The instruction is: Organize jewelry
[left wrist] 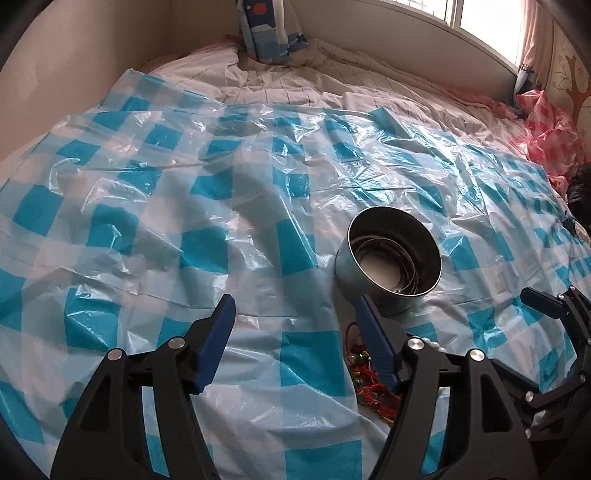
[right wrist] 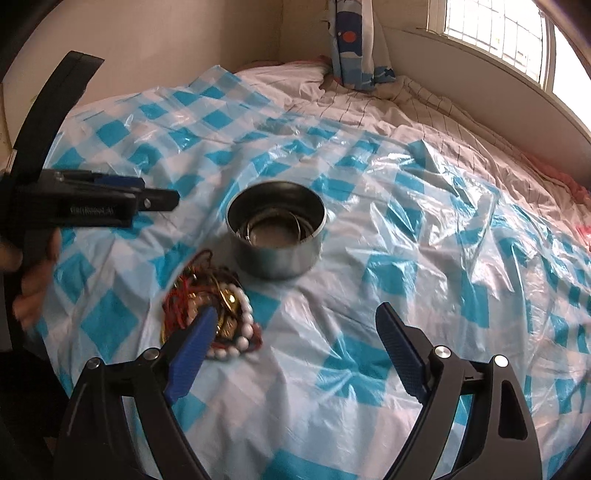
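Left wrist view: the left gripper (left wrist: 295, 317) stands spread wide and empty, the metal tin (left wrist: 391, 258) just beyond holding bangles (left wrist: 406, 258). Right wrist view: the right gripper (right wrist: 295, 336), likewise parted and empty, nears the jewelry pile (right wrist: 214, 310) lying left of it, near the tin (right wrist: 277, 236); most pieces apparently remain unsorted.

plastic sheet (right wrist: 406, 229) spread over bed (right wrist: 424, 107). tin (right wrist: 275, 254) upright on sheet, near centre; bangles (right wrist: 273, 223) inside tin. jewelry pile (right wrist: 207, 299) on sheet just before tin, to its left in right wrist view. pillow (right wrist: 354, 44) upright behind sheet, at wall. window (right wrist: 495, 33) behind bed, right of pillow.
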### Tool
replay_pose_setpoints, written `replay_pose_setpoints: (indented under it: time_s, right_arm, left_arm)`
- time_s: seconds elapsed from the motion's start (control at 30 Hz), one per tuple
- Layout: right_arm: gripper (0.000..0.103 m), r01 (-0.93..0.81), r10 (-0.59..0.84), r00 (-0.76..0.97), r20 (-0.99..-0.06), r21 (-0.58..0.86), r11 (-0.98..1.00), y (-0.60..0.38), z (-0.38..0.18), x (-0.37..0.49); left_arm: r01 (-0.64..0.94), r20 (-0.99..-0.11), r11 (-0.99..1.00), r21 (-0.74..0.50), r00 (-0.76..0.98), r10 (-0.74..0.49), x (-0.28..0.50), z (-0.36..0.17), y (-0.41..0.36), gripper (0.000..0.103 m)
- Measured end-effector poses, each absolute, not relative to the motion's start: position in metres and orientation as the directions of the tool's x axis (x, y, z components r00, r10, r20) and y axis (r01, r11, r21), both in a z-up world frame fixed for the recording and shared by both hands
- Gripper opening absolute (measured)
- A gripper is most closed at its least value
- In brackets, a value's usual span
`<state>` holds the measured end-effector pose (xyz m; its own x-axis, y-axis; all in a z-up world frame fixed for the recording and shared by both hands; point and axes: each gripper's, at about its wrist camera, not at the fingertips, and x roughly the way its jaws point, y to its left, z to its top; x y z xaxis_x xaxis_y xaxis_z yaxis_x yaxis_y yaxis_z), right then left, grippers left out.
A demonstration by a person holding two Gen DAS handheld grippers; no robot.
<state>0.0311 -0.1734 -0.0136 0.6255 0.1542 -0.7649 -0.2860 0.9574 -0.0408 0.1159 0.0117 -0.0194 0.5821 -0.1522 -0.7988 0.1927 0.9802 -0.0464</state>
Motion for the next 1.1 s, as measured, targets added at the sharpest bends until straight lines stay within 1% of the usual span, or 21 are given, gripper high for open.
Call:
replay_pose_setpoints:
  time_s: [0.1, 0.23, 0.33, 0.37, 0.4, 0.43, 0.47, 0.53, 0.6, 0.73, 0.83, 0.93, 0.97, 1.03, 1.07, 1.1]
  right_arm:
    - [0.084, -0.279, 0.156, 0.617, -0.771, -0.029, 0.96, -0.181, -0.016, 0.033]
    - [0.084, -0.294, 0.175, 0.61, -0.773, -0.016, 0.956, -0.178, -0.016, 0.035]
    - [0.084, -0.321, 0.191, 0.595, -0.781, -0.013, 0.947, -0.171, -0.02, 0.035]
    - [0.082, -0.327, 0.193, 0.591, -0.783, -0.014, 0.945, -0.168, -0.023, 0.035]
    - [0.079, -0.336, 0.199, 0.586, -0.786, -0.012, 0.942, -0.165, -0.025, 0.035]
    - [0.071, -0.343, 0.203, 0.579, -0.79, -0.01, 0.939, -0.163, -0.027, 0.036]
    - [0.065, -0.347, 0.204, 0.569, -0.797, -0.008, 0.938, -0.16, -0.031, 0.037]
    - [0.059, -0.354, 0.207, 0.556, -0.805, -0.004, 0.935, -0.157, -0.034, 0.038]
    - [0.058, -0.353, 0.198, 0.547, -0.814, -0.009, 0.936, -0.157, -0.038, 0.04]
    - [0.058, -0.304, 0.157, 0.557, -0.816, -0.024, 0.952, -0.169, -0.035, 0.044]
    - [0.058, -0.236, 0.153, 0.563, -0.812, 0.019, 0.972, -0.19, -0.031, 0.049]
    - [0.058, -0.204, 0.175, 0.565, -0.806, 0.069, 0.977, -0.201, -0.027, 0.051]
    - [0.058, -0.204, 0.174, 0.567, -0.805, 0.067, 0.977, -0.201, -0.027, 0.051]
    - [0.058, -0.211, 0.174, 0.567, -0.805, 0.062, 0.975, -0.198, -0.026, 0.05]
    - [0.059, -0.217, 0.176, 0.567, -0.805, 0.06, 0.974, -0.197, -0.026, 0.05]
    - [0.059, -0.221, 0.177, 0.567, -0.804, 0.058, 0.974, -0.196, -0.026, 0.049]
  left_arm:
    - [0.217, -0.808, 0.974, -0.063, 0.562, -0.178, 0.117, -0.025, 0.011, 0.064]
    - [0.237, -0.819, 0.971, -0.032, 0.55, -0.162, 0.117, -0.032, 0.004, 0.064]
    - [0.234, -0.827, 0.971, -0.036, 0.539, -0.161, 0.119, -0.035, 0.001, 0.064]
    - [0.238, -0.828, 0.97, -0.037, 0.536, -0.163, 0.119, -0.035, 0.001, 0.064]
    - [0.243, -0.83, 0.969, -0.036, 0.533, -0.165, 0.12, -0.035, 0.001, 0.064]
    - [0.255, -0.833, 0.966, -0.041, 0.526, -0.174, 0.12, -0.036, 0.0, 0.064]
    - [0.274, -0.838, 0.961, -0.046, 0.513, -0.187, 0.119, -0.037, -0.001, 0.064]
    - [0.31, -0.839, 0.949, -0.054, 0.502, -0.211, 0.117, -0.038, -0.004, 0.064]
    - [0.37, -0.837, 0.927, -0.065, 0.486, -0.253, 0.112, -0.038, -0.01, 0.064]
    - [0.487, -0.82, 0.873, -0.023, 0.491, -0.295, 0.094, -0.04, -0.028, 0.064]
    - [0.542, -0.804, 0.84, 0.018, 0.507, -0.31, 0.083, -0.042, -0.042, 0.064]
    - [0.557, -0.809, 0.829, 0.049, 0.508, -0.294, 0.079, -0.049, -0.053, 0.063]
    - [0.557, -0.812, 0.829, 0.051, 0.506, -0.291, 0.079, -0.051, -0.055, 0.062]
    - [0.562, -0.823, 0.826, 0.044, 0.489, -0.289, 0.08, -0.057, -0.058, 0.05]
    - [0.567, -0.828, 0.823, 0.038, 0.478, -0.292, 0.079, -0.059, -0.06, 0.047]
    - [0.572, -0.832, 0.819, 0.036, 0.472, -0.292, 0.079, -0.061, -0.061, 0.042]
